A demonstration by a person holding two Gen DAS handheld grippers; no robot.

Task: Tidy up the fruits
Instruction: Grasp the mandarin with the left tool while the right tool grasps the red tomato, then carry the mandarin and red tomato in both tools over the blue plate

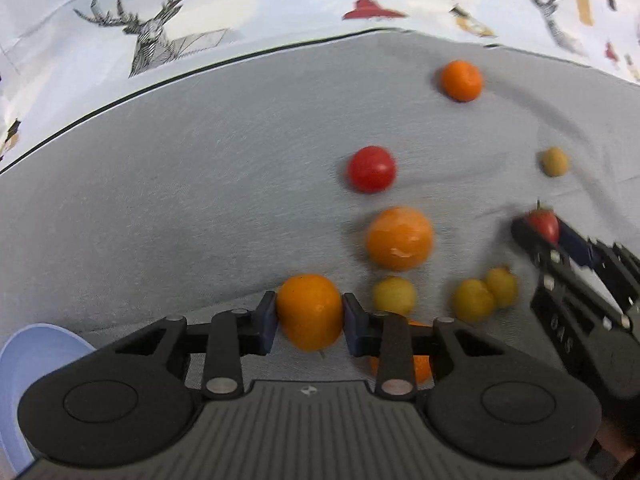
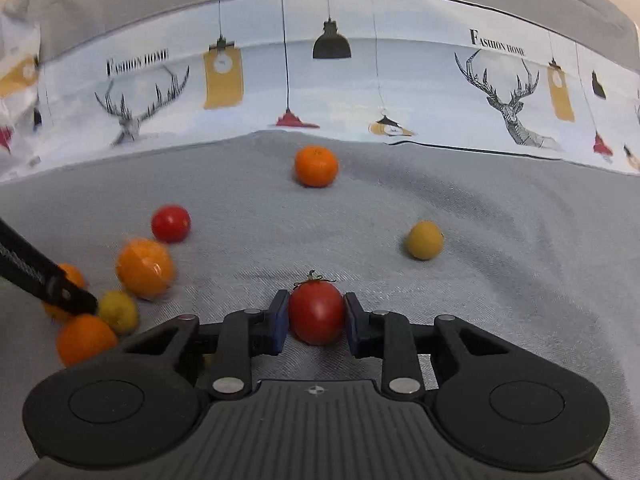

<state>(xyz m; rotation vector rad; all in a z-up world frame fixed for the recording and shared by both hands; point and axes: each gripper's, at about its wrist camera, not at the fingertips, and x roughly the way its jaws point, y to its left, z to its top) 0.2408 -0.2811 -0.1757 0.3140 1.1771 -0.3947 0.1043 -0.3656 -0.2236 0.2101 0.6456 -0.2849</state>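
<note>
Gripping: left gripper (image 1: 309, 312) orange (image 1: 310, 312), right gripper (image 2: 316, 314) tomato (image 2: 316, 312).

Fruit spread out on a grey cloth

The grey cloth (image 2: 500, 260) covers the flat top, and behind it, along the top of the frame, runs a white cloth with deer and lamps (image 2: 320, 80) printed on it. One orange (image 2: 316, 166) lies alone near the top middle. A red tomato (image 2: 171, 223) sits at the left, with a big orange (image 2: 145, 268) just below it. A small yellow fruit (image 2: 425, 240) lies alone at the right. Low on the left, more orange and yellow fruits (image 2: 118, 312) crowd close together. In the left view, a pale blue bowl (image 1: 24, 364) peeks in at the lower left corner.
</note>
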